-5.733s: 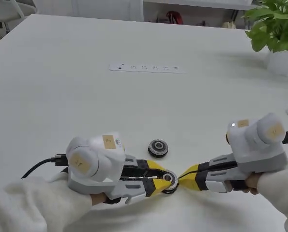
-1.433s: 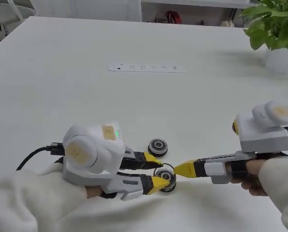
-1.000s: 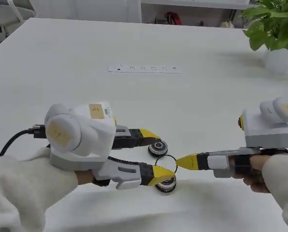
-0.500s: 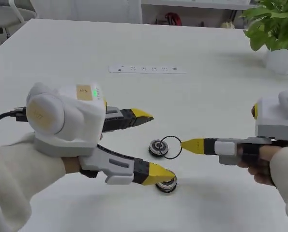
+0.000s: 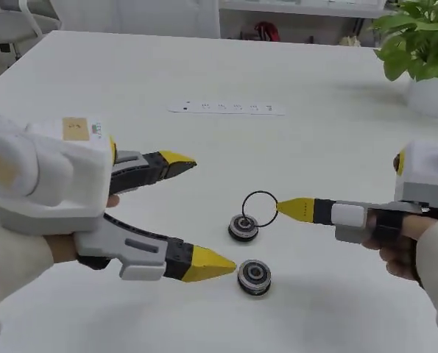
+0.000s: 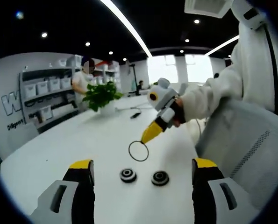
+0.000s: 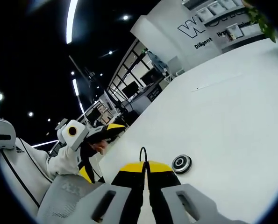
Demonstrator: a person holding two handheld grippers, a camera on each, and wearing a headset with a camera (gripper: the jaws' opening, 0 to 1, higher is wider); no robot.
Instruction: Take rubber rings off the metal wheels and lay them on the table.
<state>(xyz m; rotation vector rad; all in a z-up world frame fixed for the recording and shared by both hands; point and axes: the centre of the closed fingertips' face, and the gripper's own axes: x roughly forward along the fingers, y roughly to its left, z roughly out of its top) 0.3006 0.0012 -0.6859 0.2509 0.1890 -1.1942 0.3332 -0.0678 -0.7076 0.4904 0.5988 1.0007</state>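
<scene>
**Ring off and held in the air, not yet laid down**

Risks first, nearest outward. The left gripper has its lower yellow tip just beside the near wheel. A careless sweep there would likely knock the wheel and send it rolling across the smooth table. Just beyond, the far wheel lies close under the ring. If the ring is let go where it hangs, it may land on or against that wheel instead of on bare table. The ring is thin and pinched only at its edge, so it could slip from the tips or twist. Dropped from any height it would probably bounce or roll off toward the power strip or the plant.

Now the claws. The left gripper's jaws stand wide apart, holding nothing and touching nothing. The right gripper has its jaws pressed together on the ring's rim, and the hoop hangs free off the tips, clear of the table and both wheels. I cannot tell from here which wheels are bare.
</scene>
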